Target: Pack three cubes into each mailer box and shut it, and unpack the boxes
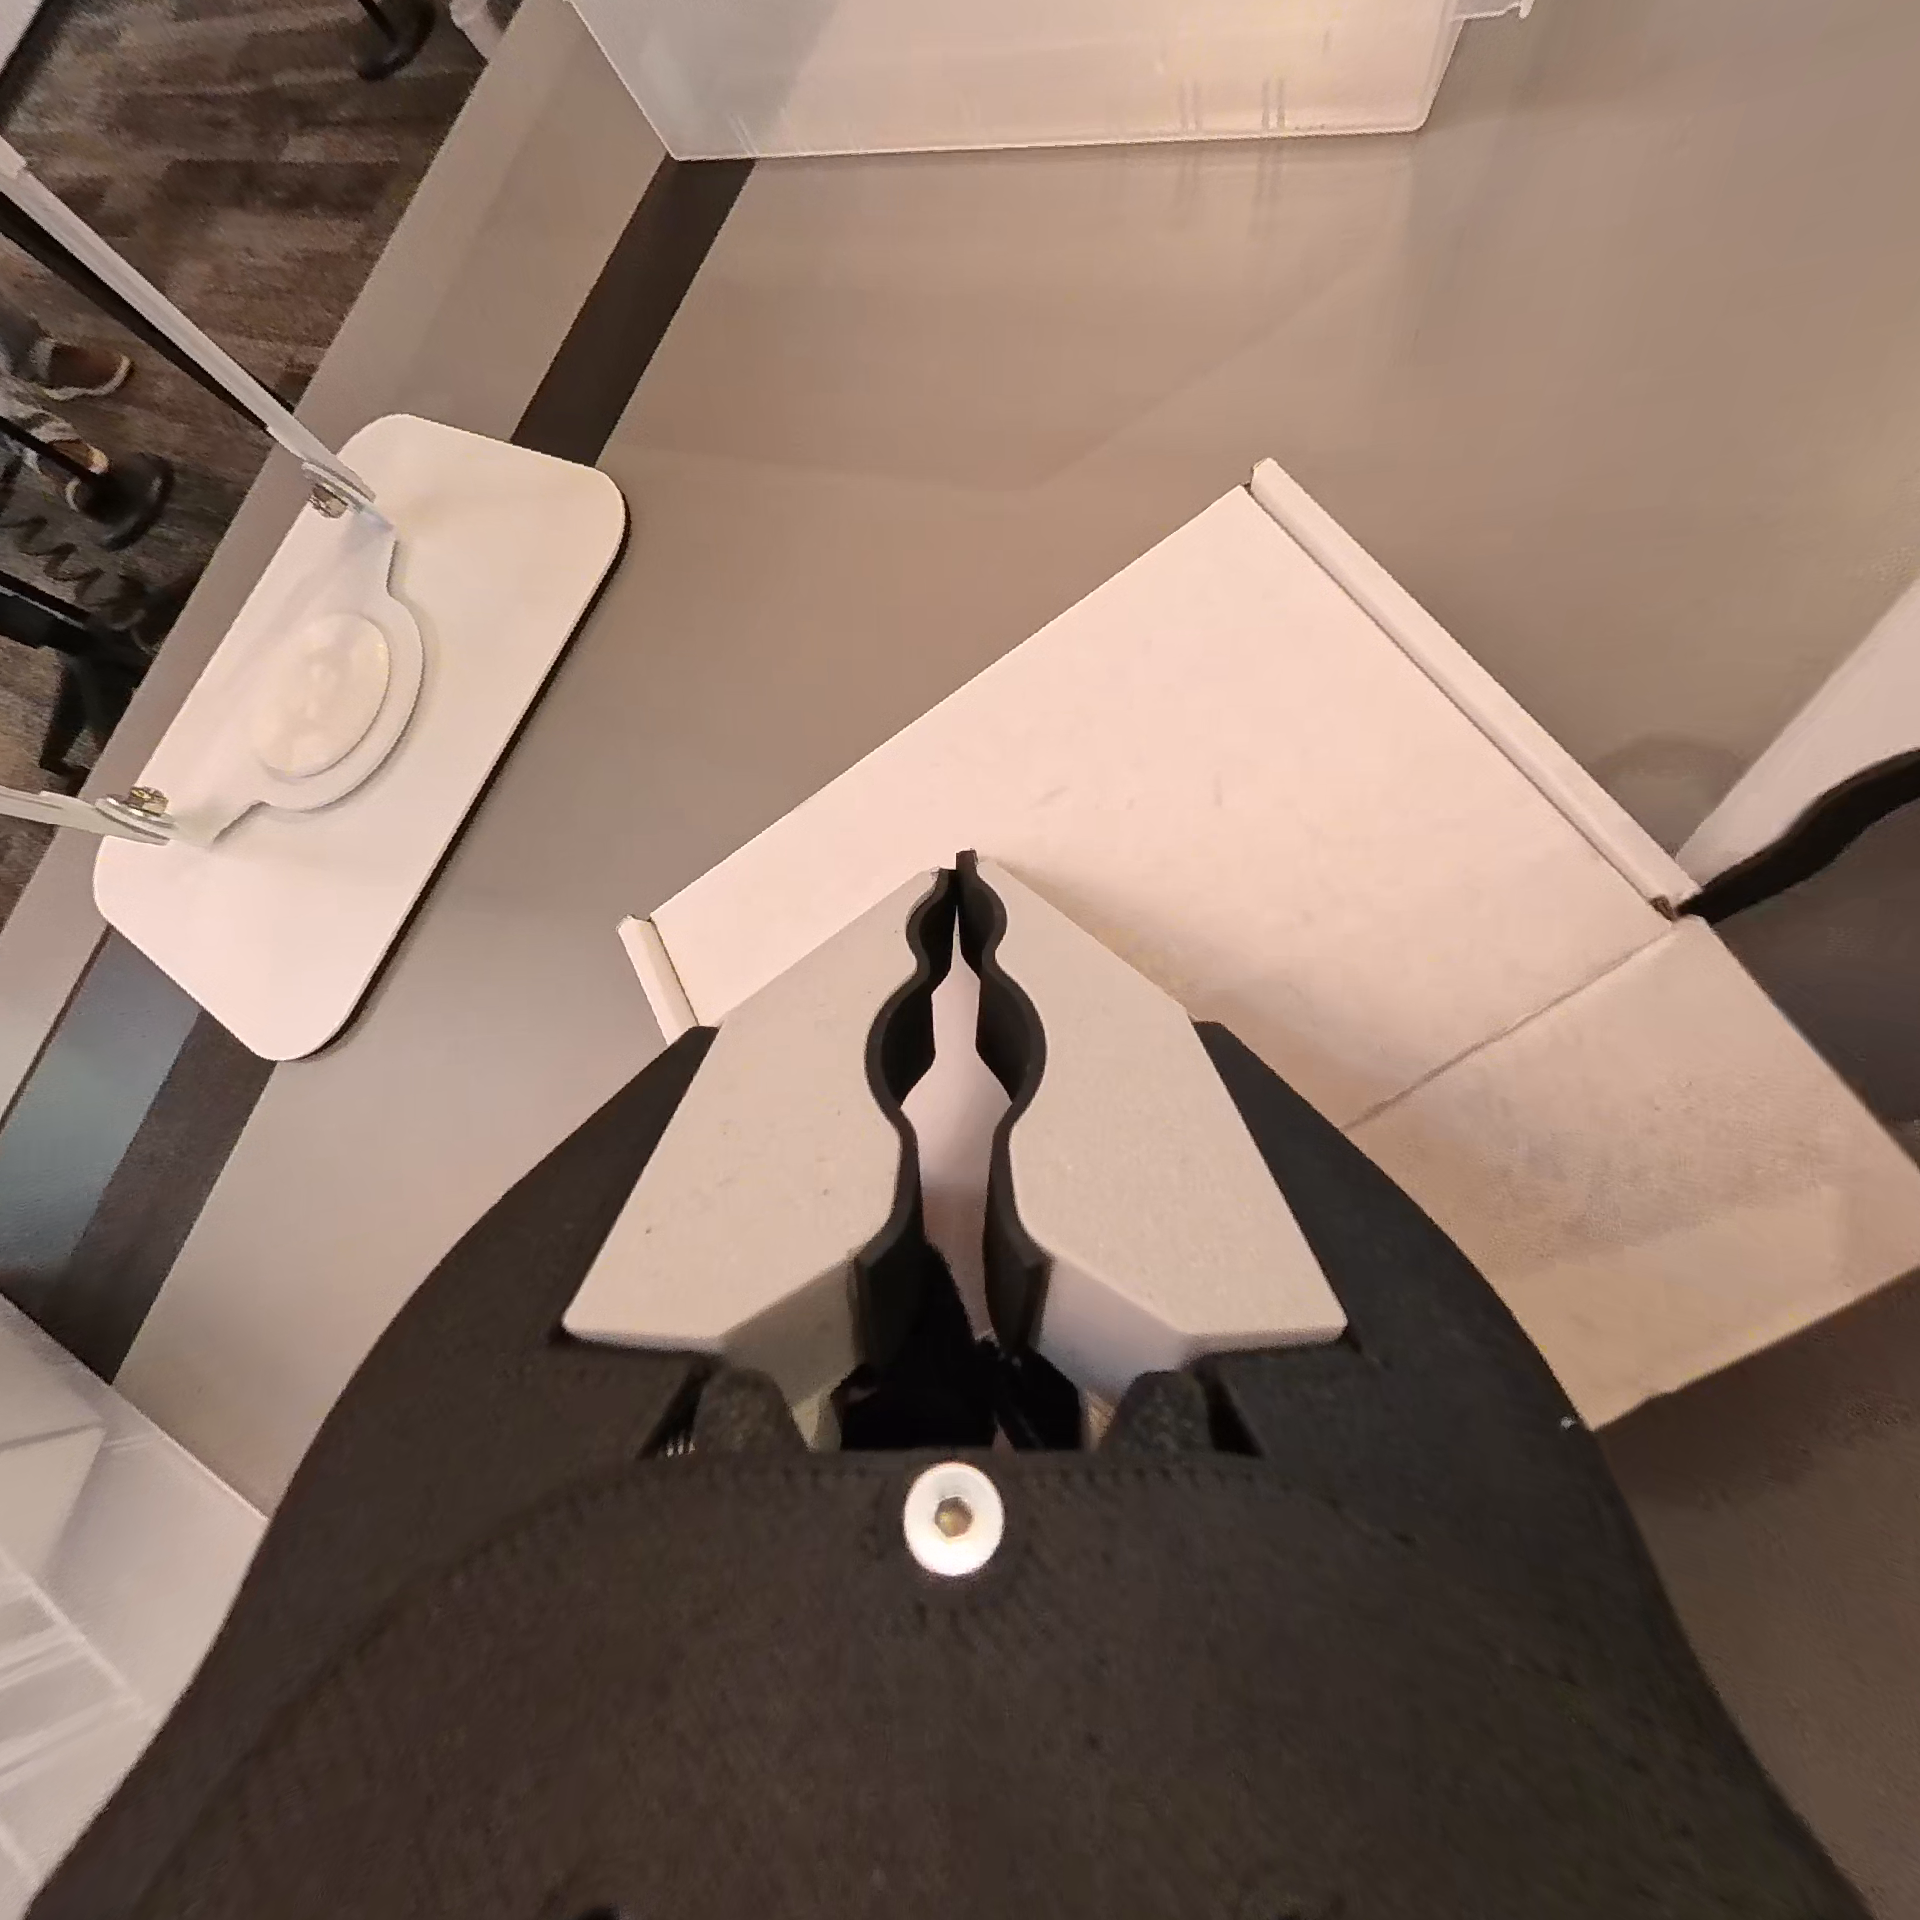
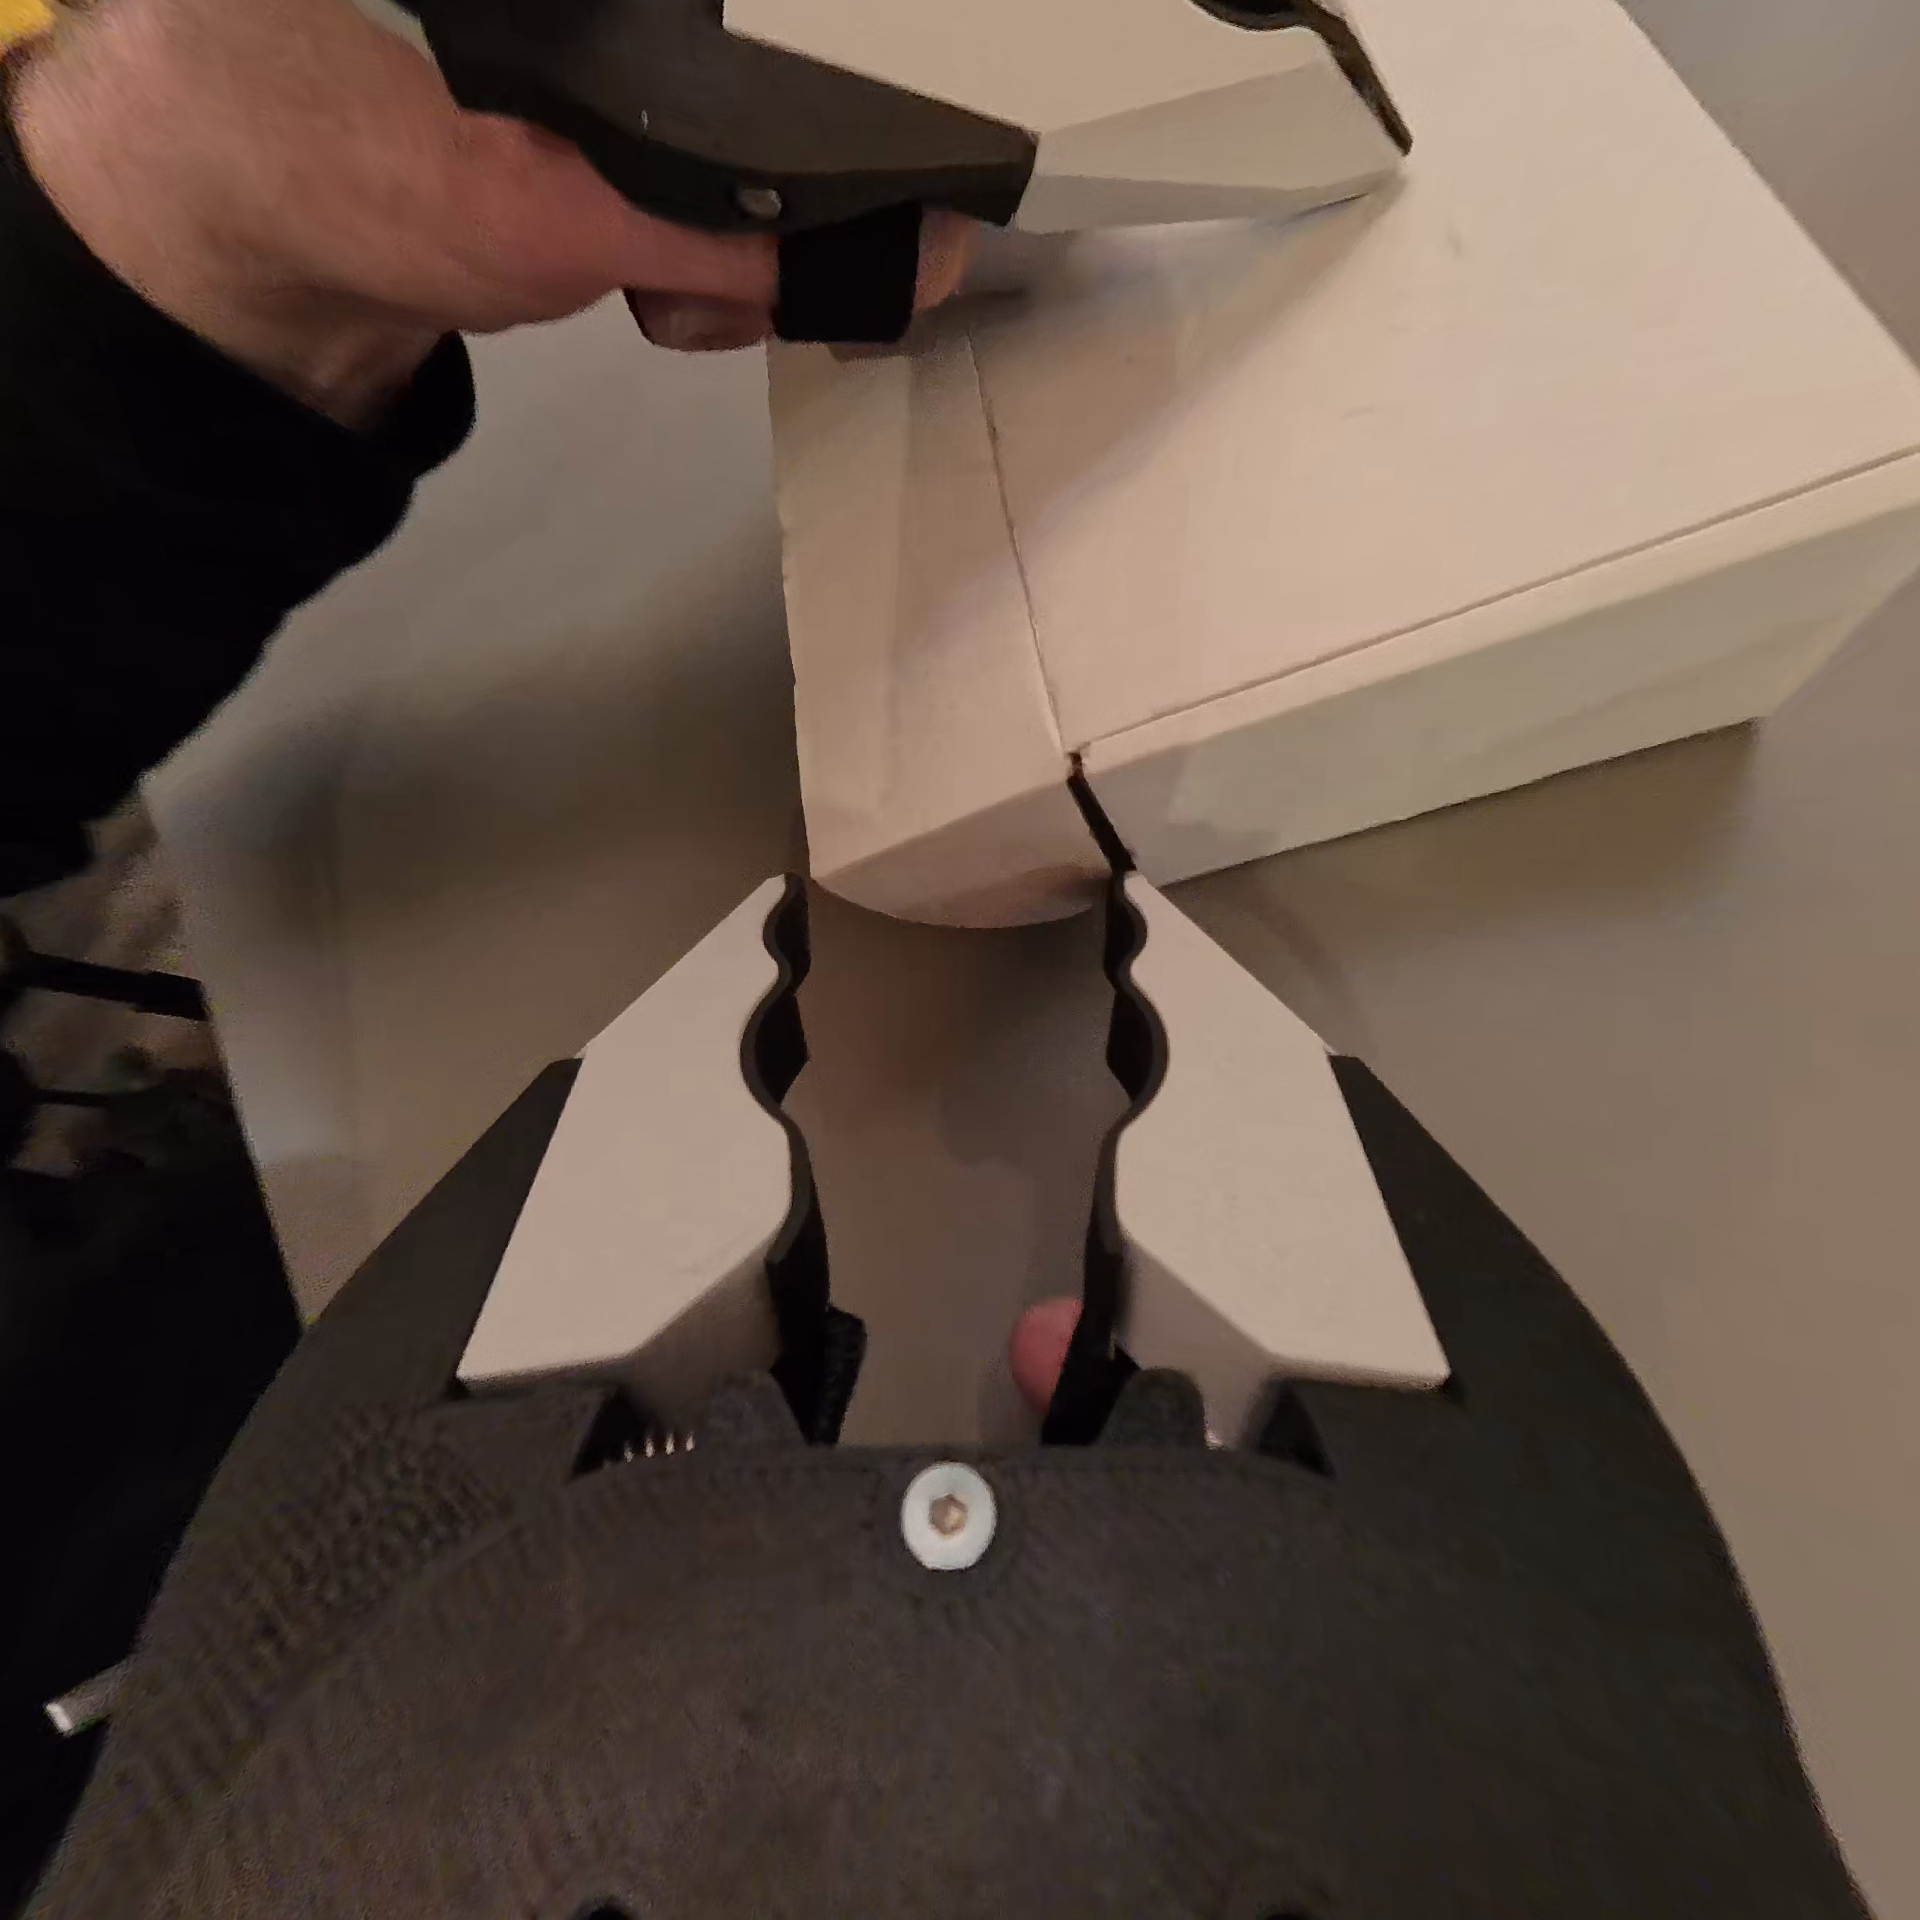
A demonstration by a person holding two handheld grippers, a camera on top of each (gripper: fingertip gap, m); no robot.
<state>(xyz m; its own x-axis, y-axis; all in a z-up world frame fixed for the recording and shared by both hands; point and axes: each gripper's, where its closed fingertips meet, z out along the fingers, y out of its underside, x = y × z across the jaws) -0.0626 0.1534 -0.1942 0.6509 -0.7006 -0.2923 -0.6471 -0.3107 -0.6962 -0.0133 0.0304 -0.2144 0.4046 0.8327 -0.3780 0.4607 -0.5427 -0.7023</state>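
My left gripper [image 1: 961, 883], jaws closed on nothing, presses the mailer box [image 1: 1195, 748] lid flat — my right gripper [image 2: 961, 904], jaws apart, lines up on the front flap [image 2: 914, 665].

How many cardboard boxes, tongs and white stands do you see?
Mailer box: 1
Tongs: 2, the left tongs and the right tongs
White stand base: 1
Total: 4
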